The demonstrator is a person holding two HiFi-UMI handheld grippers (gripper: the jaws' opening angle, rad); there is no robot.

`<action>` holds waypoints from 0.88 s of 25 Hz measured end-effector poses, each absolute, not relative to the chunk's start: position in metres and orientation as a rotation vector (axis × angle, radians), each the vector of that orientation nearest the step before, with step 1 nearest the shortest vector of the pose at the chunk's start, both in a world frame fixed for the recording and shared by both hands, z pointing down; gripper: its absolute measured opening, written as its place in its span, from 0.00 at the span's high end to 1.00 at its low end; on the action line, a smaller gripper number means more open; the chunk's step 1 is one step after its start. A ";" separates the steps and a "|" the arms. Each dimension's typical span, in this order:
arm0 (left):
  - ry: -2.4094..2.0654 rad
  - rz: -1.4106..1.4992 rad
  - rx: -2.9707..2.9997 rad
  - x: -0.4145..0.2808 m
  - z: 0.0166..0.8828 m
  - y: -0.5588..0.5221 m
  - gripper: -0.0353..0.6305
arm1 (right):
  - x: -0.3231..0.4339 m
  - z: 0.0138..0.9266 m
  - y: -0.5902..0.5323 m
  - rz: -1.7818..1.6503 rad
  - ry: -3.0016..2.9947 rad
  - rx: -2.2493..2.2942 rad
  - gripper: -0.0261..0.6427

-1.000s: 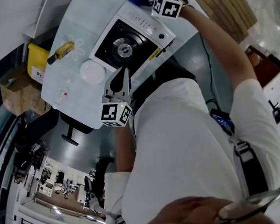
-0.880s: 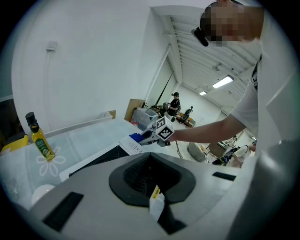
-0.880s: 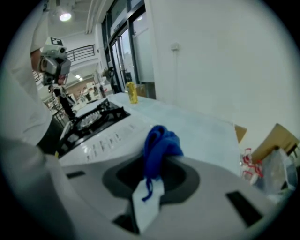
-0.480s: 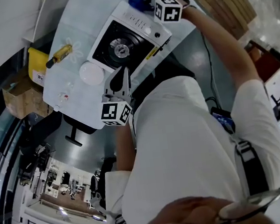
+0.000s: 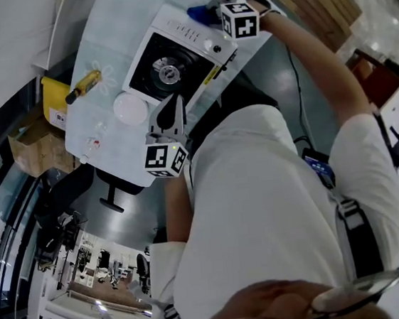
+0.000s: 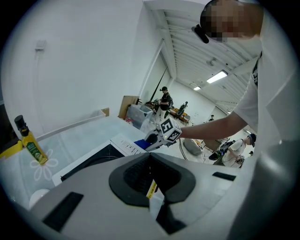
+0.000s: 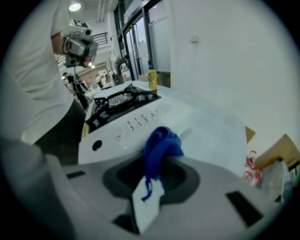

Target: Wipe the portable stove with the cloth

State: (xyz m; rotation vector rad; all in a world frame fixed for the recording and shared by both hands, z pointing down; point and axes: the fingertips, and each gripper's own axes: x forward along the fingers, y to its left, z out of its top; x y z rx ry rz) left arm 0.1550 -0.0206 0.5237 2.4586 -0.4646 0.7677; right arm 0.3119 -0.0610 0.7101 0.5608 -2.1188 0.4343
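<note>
As the cloth [image 5: 197, 12] slid along the stove's [image 5: 148, 72] edge, we log wiping underway: right gripper [image 7: 157, 161] clamps it; left gripper [image 6: 151, 164] closed, empty.

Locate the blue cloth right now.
The blue cloth is pinched in the right gripper, beside the control-panel end of the portable stove; in the head view that is top centre.

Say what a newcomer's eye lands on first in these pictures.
First comes the bright blue cloth, bunched in the shut right gripper at the control-panel end of the white portable stove. Next is the stove's black burner top, in the middle of the pale table. The left gripper is at the stove's near side, shut on nothing.
</note>
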 end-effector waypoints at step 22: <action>-0.397 0.766 2.483 0.166 0.519 -0.002 0.90 | 0.319 0.713 0.023 0.475 -2.063 0.483 0.81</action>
